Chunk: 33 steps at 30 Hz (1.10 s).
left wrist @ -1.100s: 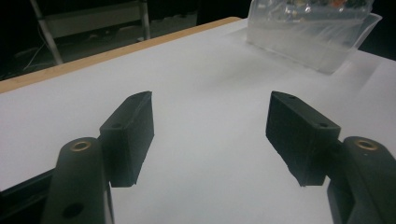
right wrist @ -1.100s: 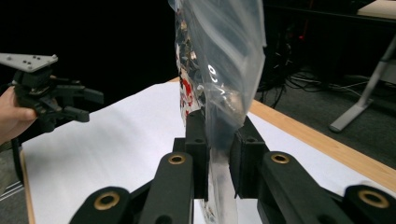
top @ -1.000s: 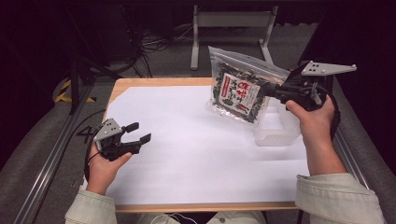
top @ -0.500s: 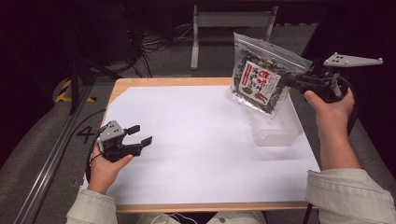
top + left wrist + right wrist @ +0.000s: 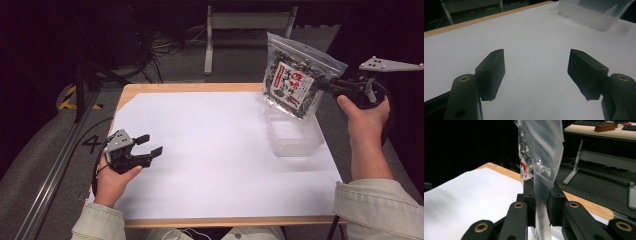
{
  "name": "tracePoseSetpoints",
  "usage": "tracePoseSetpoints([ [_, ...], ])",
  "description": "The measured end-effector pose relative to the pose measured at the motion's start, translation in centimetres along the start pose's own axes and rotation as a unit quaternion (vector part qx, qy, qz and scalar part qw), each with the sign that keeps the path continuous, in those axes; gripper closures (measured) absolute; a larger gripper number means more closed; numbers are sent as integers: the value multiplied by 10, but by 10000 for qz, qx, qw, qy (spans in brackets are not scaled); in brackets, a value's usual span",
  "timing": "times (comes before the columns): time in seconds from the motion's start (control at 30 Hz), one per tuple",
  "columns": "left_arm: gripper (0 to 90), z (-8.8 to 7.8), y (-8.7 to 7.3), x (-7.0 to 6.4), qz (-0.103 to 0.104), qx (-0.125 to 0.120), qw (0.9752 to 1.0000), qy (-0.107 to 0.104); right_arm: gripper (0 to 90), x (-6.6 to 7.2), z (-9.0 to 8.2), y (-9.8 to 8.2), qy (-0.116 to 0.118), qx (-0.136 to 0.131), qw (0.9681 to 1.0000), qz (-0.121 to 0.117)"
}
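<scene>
Right gripper [image 5: 325,82]: clamps clear zip bag of dark snacks [image 5: 295,80], above clear plastic tub [image 5: 295,135] | left gripper [image 5: 150,145]: jaws wide, empty, over white sheet [image 5: 215,150]

Your high view sits above your side of the table [image 5: 150,90], looking forward and down, far enough back to take in the whole white sheet [image 5: 215,150] and the floor beyond at 12 o'clock. Your left hand-held gripper [image 5: 536,72] carries a camera close over the sheet, facing across it toward the clear tub [image 5: 594,15] at 1 o'clock; the high view shares that tub [image 5: 295,137]. Your right hand-held gripper [image 5: 541,202] carries a camera held higher, facing over the table edge, with the snack bag [image 5: 539,152] very near at 12 o'clock; the high view shows that bag [image 5: 295,80] at 2 o'clock.
</scene>
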<state>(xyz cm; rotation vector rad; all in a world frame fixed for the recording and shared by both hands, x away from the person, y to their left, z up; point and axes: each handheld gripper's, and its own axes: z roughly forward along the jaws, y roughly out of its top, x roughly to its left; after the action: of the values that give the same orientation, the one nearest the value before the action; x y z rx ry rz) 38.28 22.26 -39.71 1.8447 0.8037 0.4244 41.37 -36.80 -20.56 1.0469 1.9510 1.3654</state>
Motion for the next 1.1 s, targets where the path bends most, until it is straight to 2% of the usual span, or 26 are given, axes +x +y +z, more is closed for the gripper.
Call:
tracePoseSetpoints([
  [0.63,310,0,0,0,-43,-15,10000,-1,787,-14,-8,-9,-457,30,9989,-44],
  [0.9,311,0,0,0,-72,-11,10000,-8,787,-18,-7,-16,-574,82,9983,-32],
  [1.1,310,1,0,0,-16,-6,10000,6,787,-22,-3,-28,-561,87,9984,-7],
])
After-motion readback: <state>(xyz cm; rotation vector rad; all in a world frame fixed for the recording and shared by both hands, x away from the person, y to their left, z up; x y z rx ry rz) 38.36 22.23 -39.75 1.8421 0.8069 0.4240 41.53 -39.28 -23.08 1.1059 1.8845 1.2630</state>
